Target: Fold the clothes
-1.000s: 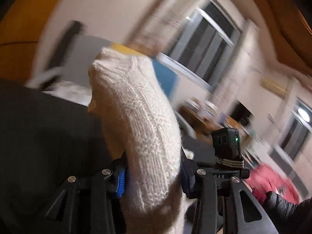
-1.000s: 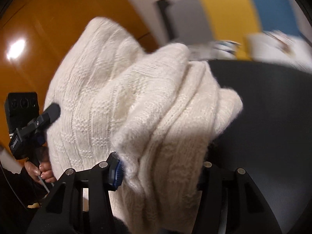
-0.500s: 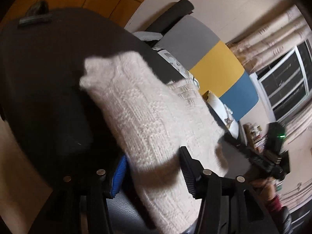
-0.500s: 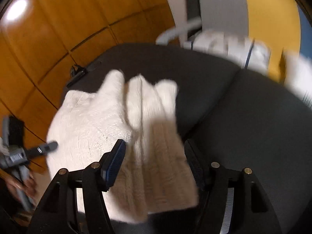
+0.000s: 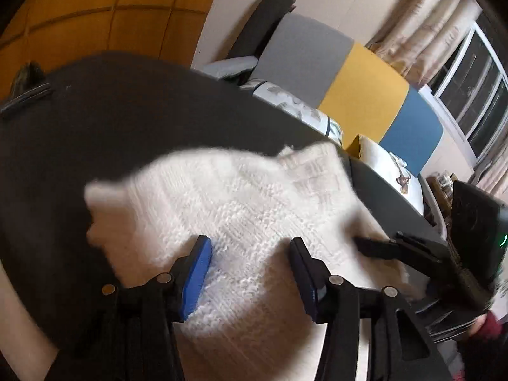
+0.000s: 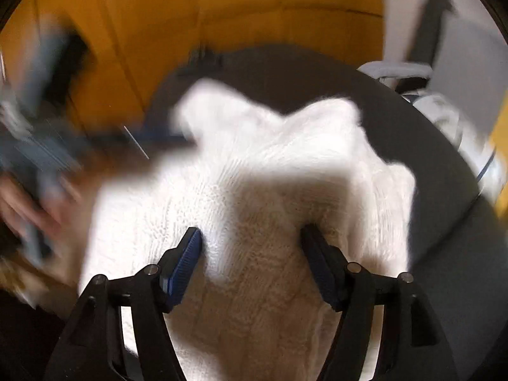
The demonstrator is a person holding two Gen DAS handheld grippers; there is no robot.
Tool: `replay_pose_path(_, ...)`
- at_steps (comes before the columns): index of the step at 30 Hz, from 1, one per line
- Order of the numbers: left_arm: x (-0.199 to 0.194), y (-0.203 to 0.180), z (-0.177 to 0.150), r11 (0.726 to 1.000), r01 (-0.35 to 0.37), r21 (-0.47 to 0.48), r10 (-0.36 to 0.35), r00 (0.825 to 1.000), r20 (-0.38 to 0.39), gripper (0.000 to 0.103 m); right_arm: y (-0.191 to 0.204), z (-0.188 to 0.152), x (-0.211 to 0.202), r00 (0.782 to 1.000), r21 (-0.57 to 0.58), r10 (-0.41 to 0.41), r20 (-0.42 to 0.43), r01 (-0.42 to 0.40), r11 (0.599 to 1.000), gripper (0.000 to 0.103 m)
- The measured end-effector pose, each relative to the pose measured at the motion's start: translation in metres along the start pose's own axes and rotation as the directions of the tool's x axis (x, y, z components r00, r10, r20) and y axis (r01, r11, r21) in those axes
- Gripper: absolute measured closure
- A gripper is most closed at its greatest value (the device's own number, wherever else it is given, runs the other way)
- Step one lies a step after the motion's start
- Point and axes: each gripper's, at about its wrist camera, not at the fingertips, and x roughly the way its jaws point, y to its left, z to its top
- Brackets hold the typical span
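Observation:
A white knit sweater (image 5: 241, 209) is spread over a dark grey cushion (image 5: 104, 120). My left gripper (image 5: 250, 254) is shut on a thick fold of its near edge, and the knit fills the gap between the blue pads. In the right wrist view the same sweater (image 6: 273, 165) runs forward from my right gripper (image 6: 252, 244), which is shut on another thick fold. The left gripper and the hand holding it show blurred at the left (image 6: 35, 171). The right gripper (image 5: 412, 250) shows at the right of the left wrist view.
An orange panelled wall (image 5: 104, 9) stands behind the cushion. A grey, yellow and blue backrest (image 5: 358, 82) with patterned pillows (image 5: 295, 104) lies beyond it. A small dark object (image 5: 25, 85) sits at the cushion's far left edge. Windows with curtains are at the far right.
The sweater came down from the air onto the dark cushion and spread out. Both grippers tipped downward with it; their finger gaps look about the same.

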Motion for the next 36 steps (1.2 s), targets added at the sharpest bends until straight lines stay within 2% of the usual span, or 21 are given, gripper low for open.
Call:
replay_pose_path(2, -0.002, 0.0, 0.001, 1.0, 0.002, 0.003, -0.002, 1.0, -0.006, 0.049, -0.009, -0.008, -0.001, 0.998, 0.062, 0.034, 0.046, -0.037, 0.997, 0.035)
replay_pose_path(4, -0.01, 0.006, 0.009, 0.999, 0.023, -0.033, -0.024, 1.0, -0.011, 0.049, -0.018, -0.017, -0.001, 0.993, 0.122, 0.065, 0.094, -0.077, 0.99, 0.035)
replay_pose_path(5, -0.015, 0.009, 0.013, 0.998, 0.034, -0.052, -0.035, 0.999, -0.013, 0.05, -0.02, -0.013, -0.001, 0.993, 0.122, 0.071, 0.092, -0.082, 0.989, 0.034)
replay_pose_path(9, -0.044, 0.02, 0.016, 0.993, 0.07, -0.099, -0.061, 0.994, 0.09, 0.051, -0.025, 0.019, -0.003, 0.997, 0.05, 0.064, 0.045, -0.066, 0.997, 0.033)
replay_pose_path(12, -0.046, 0.028, 0.012, 0.988, 0.068, -0.141, -0.048, 0.989, 0.137, 0.051, -0.017, 0.055, -0.013, 0.995, -0.038, 0.06, 0.078, -0.057, 0.998, 0.033)
replay_pose_path(15, -0.046, 0.029, 0.01, 0.984, 0.097, -0.152, -0.071, 0.983, 0.167, 0.051, -0.014, 0.084, 0.007, 0.995, -0.081, 0.091, 0.05, -0.087, 0.993, 0.033)
replay_pose_path(17, -0.033, 0.025, 0.013, 0.987, 0.092, -0.131, -0.073, 0.987, 0.142, 0.051, -0.018, 0.092, 0.033, 0.995, -0.075, 0.094, -0.014, -0.095, 0.993, 0.033)
replay_pose_path(18, -0.019, 0.026, 0.013, 0.989, 0.071, -0.129, -0.061, 0.995, 0.083, 0.05, -0.024, 0.092, 0.053, 0.994, -0.057, 0.078, -0.074, -0.082, 0.995, 0.033)
replay_pose_path(20, 0.012, 0.031, 0.01, 0.991, 0.028, -0.13, -0.033, 0.999, -0.035, 0.046, -0.042, 0.077, 0.064, 0.994, 0.026, 0.086, -0.065, -0.085, 0.996, 0.034)
replay_pose_path(23, 0.023, 0.036, 0.015, 0.988, 0.046, -0.145, -0.052, 0.998, -0.036, 0.044, -0.063, 0.055, 0.068, 0.995, 0.133, 0.094, -0.011, -0.092, 0.987, 0.035)
replay_pose_path(25, 0.024, 0.035, 0.019, 0.989, 0.038, -0.14, -0.045, 0.998, -0.051, 0.043, -0.061, 0.047, 0.062, 0.997, 0.138, 0.076, 0.026, -0.079, 0.987, 0.035)
replay_pose_path(28, 0.015, 0.029, 0.026, 0.99, -0.009, -0.138, 0.0, 0.998, -0.067, 0.044, -0.058, 0.051, 0.067, 0.997, 0.134, 0.08, 0.017, -0.081, 0.988, 0.034)
replay_pose_path(30, -0.006, 0.023, 0.026, 0.99, -0.022, -0.136, 0.02, 1.0, -0.02, 0.046, -0.053, 0.061, 0.059, 0.996, 0.106, 0.086, -0.005, -0.085, 0.991, 0.033)
replay_pose_path(34, -0.041, 0.011, 0.01, 0.989, -0.016, -0.148, 0.025, 0.998, 0.059, 0.046, -0.037, 0.06, -0.003, 0.991, -0.016, 0.116, 0.062, -0.115, 0.993, 0.033)
replay_pose_path(36, -0.047, 0.005, -0.005, 0.987, -0.003, -0.159, 0.011, 0.998, 0.055, 0.046, -0.025, 0.049, -0.031, 0.984, -0.085, 0.16, 0.077, -0.153, 0.985, 0.033)
